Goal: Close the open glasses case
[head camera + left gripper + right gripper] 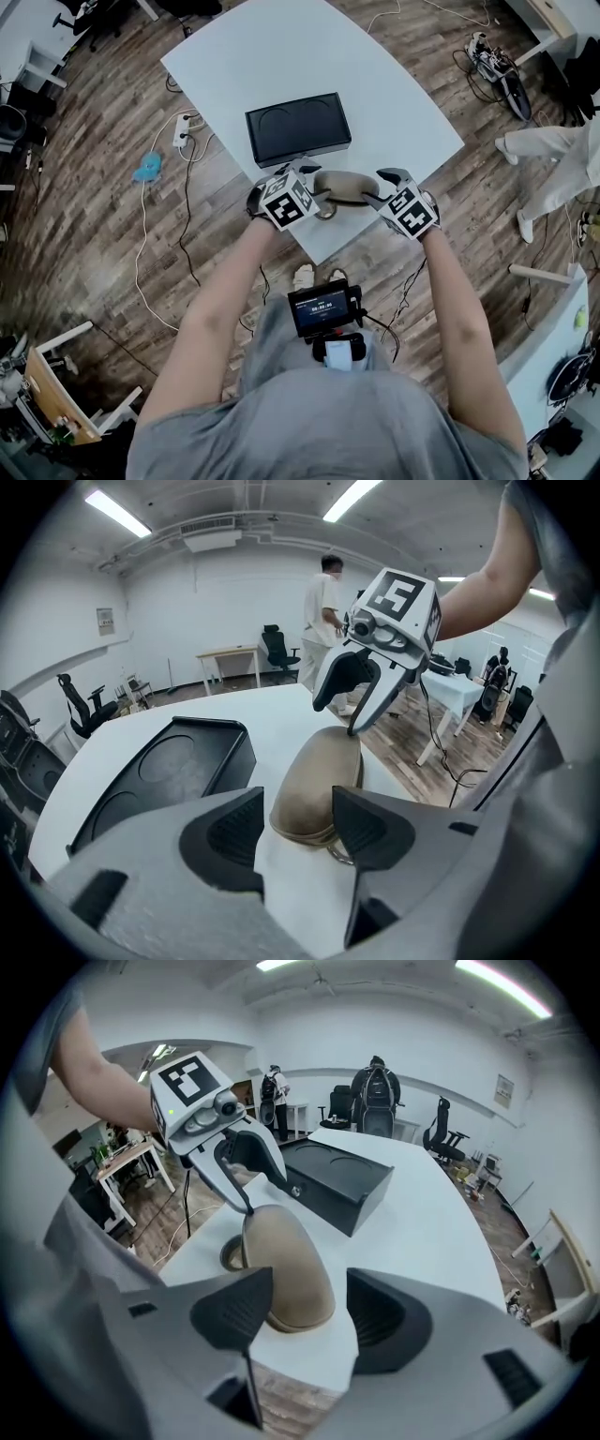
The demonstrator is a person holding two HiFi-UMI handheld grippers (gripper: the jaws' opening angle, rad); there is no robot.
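Shut tan glasses case (345, 185) on the worktop (403, 103), black box (297, 127) just behind. Left tongs (298, 822) and right tongs (309, 1312) wide apart around its ends, squeezing nothing.

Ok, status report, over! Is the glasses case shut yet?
Left gripper open, right gripper open, one at each end of the glasses case. Case looks shut, lying on the white table. Black box behind it, nothing in the way.

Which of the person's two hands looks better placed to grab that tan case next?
Left, narrowly. Both grippers stand open at opposite ends of the tan case; its end sits centred between the pads of the left gripper, but off toward one pad of the right gripper.
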